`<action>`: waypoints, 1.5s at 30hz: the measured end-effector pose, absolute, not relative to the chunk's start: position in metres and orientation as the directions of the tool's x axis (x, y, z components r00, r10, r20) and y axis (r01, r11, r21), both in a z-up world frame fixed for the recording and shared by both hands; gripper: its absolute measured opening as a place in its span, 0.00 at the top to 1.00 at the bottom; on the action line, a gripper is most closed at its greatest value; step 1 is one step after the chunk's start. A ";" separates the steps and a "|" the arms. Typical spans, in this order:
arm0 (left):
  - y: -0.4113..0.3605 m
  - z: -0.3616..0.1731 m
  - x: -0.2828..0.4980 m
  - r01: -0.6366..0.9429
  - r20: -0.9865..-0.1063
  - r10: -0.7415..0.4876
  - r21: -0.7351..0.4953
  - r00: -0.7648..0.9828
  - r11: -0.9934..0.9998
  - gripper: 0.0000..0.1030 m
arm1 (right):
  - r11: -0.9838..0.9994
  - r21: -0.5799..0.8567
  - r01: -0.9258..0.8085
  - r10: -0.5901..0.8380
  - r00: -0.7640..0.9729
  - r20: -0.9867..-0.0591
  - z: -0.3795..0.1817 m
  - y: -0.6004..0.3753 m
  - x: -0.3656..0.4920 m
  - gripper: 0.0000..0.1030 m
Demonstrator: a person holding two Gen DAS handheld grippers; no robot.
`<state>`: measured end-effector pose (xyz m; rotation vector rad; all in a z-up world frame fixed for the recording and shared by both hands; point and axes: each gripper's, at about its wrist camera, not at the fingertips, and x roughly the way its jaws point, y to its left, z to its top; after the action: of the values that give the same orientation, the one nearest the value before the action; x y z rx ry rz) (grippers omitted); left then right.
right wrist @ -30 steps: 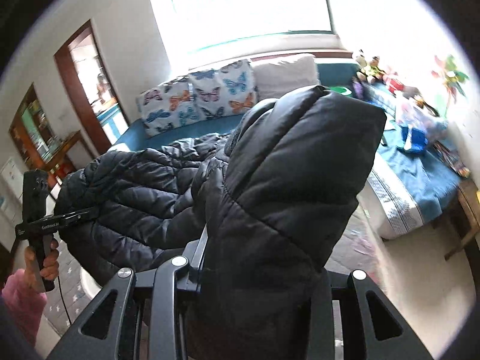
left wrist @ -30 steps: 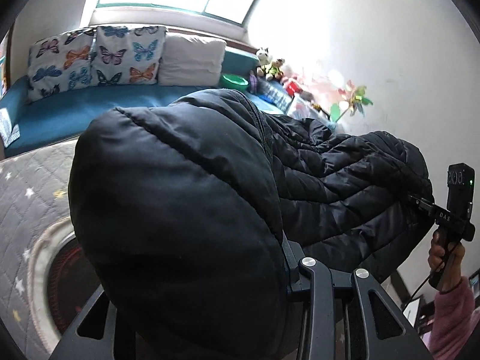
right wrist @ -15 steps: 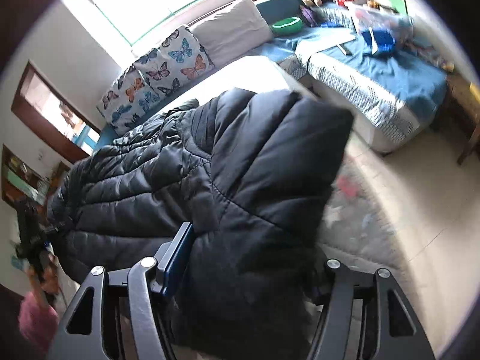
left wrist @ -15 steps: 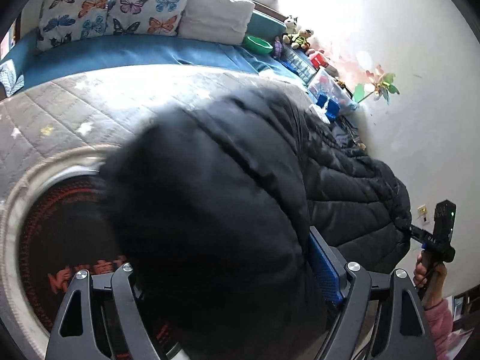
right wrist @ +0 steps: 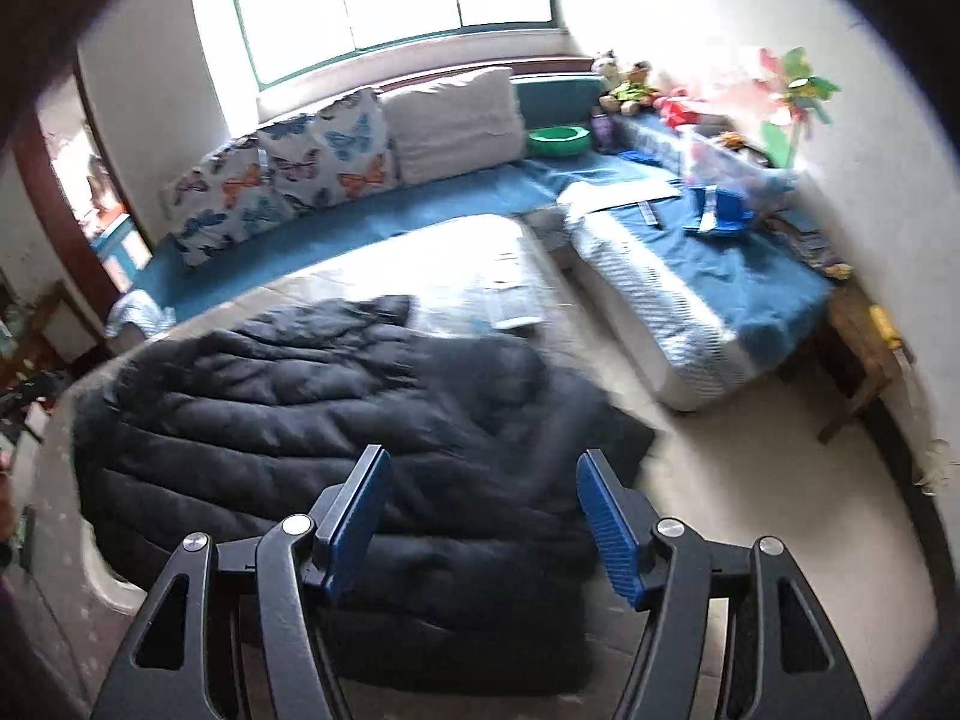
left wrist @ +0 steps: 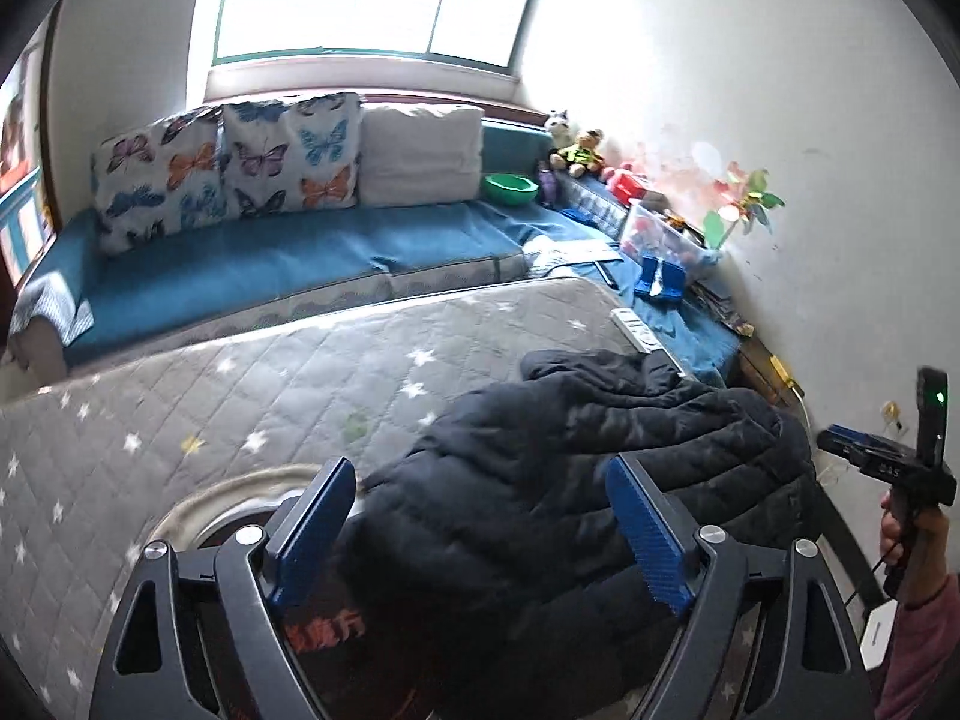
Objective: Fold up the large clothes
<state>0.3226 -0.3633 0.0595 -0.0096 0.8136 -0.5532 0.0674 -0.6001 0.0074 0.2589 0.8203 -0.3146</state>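
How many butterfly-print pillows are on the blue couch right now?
2. One butterfly pillow sits at the left end of the blue couch; the second leans beside it, touching the plain white pillow. None looks hidden.

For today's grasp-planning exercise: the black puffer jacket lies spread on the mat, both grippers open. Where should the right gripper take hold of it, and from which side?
Judging from the right wrist view, take the black puffer jacket at its free right-hand edge, coming from the open floor side. That edge lies unpinned, and the right gripper already hangs open nearby.
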 end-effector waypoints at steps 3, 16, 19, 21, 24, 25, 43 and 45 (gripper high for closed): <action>-0.386 0.048 0.328 0.497 -0.701 -0.501 -0.237 0.507 0.835 0.42 | 0.928 0.114 0.355 -0.154 0.643 -0.750 -0.003 -0.589 0.092 0.32; -0.417 -0.091 0.381 0.433 -0.835 -0.399 -0.222 0.378 0.874 0.79 | 0.925 0.099 0.367 -0.112 0.512 -0.852 -0.070 -0.594 0.156 0.34; -0.416 -0.099 0.384 0.438 -0.828 -0.405 -0.221 0.388 0.871 0.77 | 0.925 0.076 0.373 -0.124 0.483 -0.867 -0.076 -0.595 0.163 0.34; -0.415 -0.098 0.383 0.433 -0.828 -0.406 -0.225 0.386 0.873 0.77 | 0.926 0.068 0.373 -0.131 0.482 -0.867 -0.075 -0.592 0.164 0.34; -0.414 -0.093 0.376 0.450 -0.823 -0.394 -0.194 0.409 0.872 0.77 | 0.926 0.053 0.375 -0.152 0.497 -0.854 -0.063 -0.587 0.158 0.34; -0.414 -0.091 0.373 0.461 -0.820 -0.389 -0.177 0.419 0.869 0.77 | 0.926 0.050 0.375 -0.160 0.510 -0.845 -0.057 -0.583 0.153 0.34; -0.402 -0.055 0.318 0.482 -0.800 -0.326 -0.054 0.503 0.875 0.77 | 0.986 -0.102 0.133 -0.160 0.574 -0.803 -0.066 -0.467 0.097 0.33; -0.397 -0.050 0.311 0.475 -0.795 -0.334 -0.066 0.506 0.878 0.77 | 0.983 -0.106 0.149 -0.174 0.582 -0.794 -0.063 -0.465 0.095 0.32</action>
<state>0.3109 -0.3966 -0.0500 0.1684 0.9191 -0.4904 0.0947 -0.4652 -0.0625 -0.0288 0.9309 -0.1885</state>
